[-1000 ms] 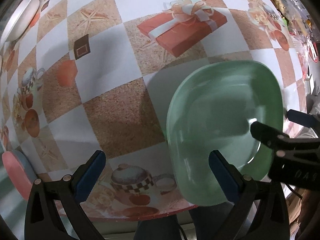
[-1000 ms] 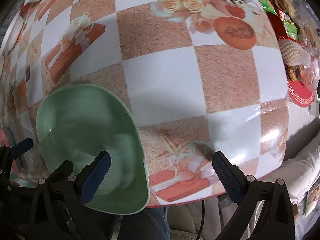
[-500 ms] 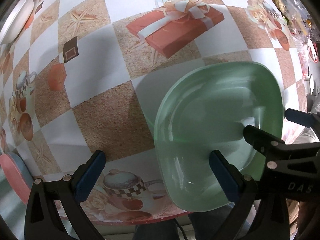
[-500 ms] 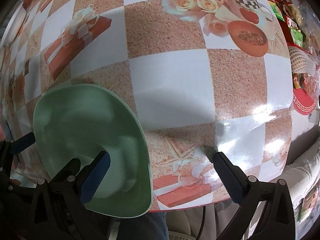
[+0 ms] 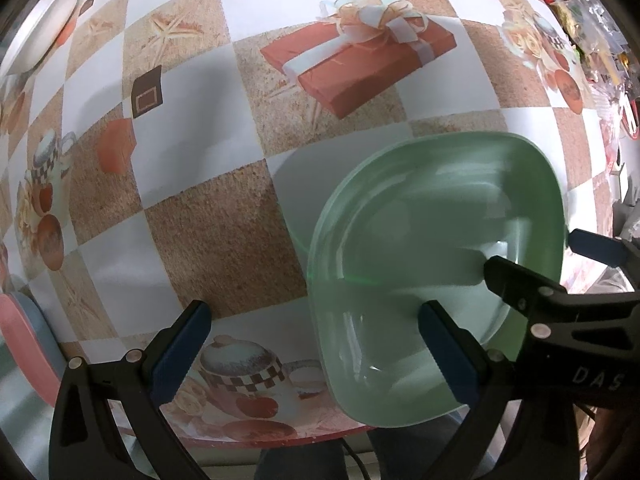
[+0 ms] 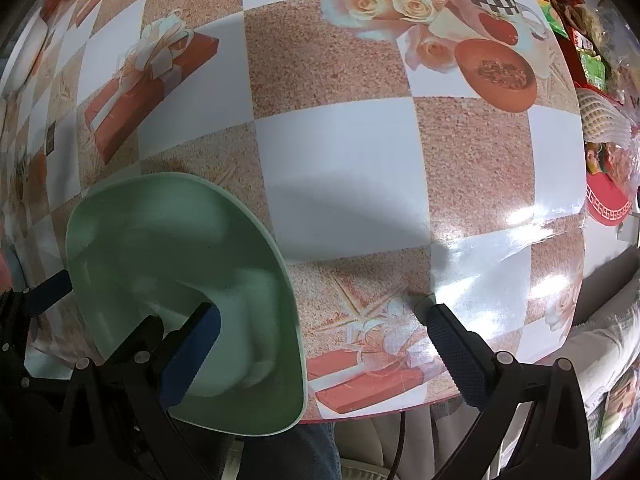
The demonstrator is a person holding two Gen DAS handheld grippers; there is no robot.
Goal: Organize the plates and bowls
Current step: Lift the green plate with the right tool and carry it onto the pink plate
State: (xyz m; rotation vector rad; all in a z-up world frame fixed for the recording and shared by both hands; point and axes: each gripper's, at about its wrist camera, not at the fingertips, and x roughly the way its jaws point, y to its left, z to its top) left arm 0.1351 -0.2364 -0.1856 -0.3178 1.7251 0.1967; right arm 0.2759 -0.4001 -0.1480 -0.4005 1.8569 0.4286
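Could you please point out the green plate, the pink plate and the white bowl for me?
green plate [image 5: 432,216]: left wrist view, on its inner slope.
pink plate [image 5: 18,336]: left wrist view, on its rim.
white bowl [image 5: 40,28]: left wrist view, on its outer wall.

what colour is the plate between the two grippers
Pale mint green, plain with no pattern. The plate shows best in the left wrist view.

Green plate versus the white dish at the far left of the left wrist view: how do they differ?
The green plate is rounded-square; the white dish shows a curved rim, mostly cut off. The green plate overhangs the table's near edge, with the left hand-held gripper and right hand-held gripper open at it; the white dish lies far from both. Both are plain, unpatterned.
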